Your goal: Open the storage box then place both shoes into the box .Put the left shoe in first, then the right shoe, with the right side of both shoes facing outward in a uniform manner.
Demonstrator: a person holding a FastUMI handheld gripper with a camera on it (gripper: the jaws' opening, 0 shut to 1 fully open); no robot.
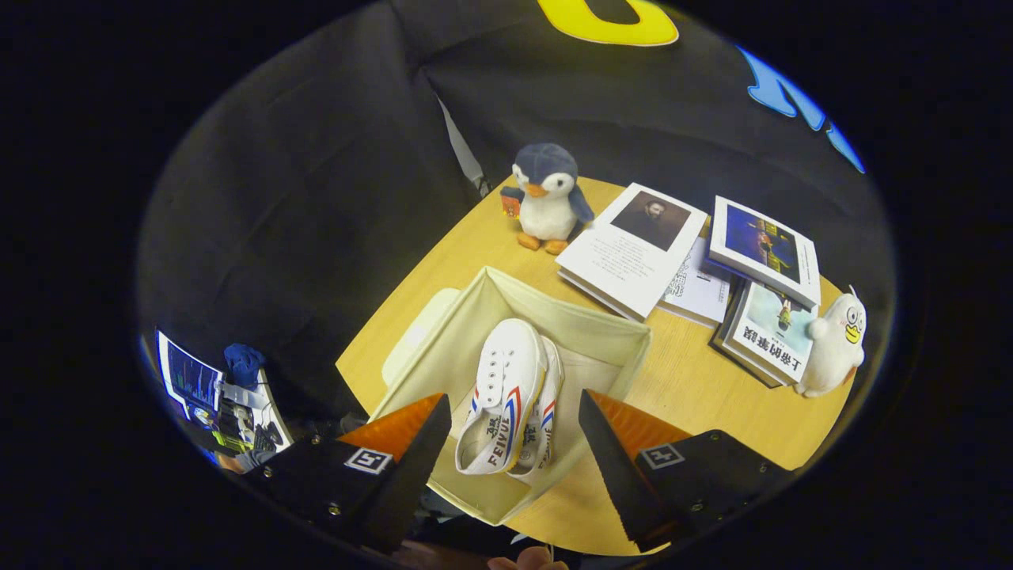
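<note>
Item: gripper, held above the box, fingers spread wide and holding nothing.

Item: storage box, cream fabric, open at the top, standing on the round wooden counter. Its lid, as I judge it, lies flat just beside the box on the far side from the books.

Item: two white canvas shoes, red and blue stripes on the sides. The upper shoe rests on its side inside the box, between and just beyond the fingers; the second shoe lies beneath and against it, mostly covered. Which is left and which right I cannot tell.

Item: penguin plush, upright beyond the box. Books, several, spread and overlapping, well apart from the fingers. White duck-like plush touching the nearest book.

Stage, as judged: both shoes are in, so placing looks finished. What remains calls for lifting the gripper straight up, clear of the box walls, after checking both shoes face alike.
</note>
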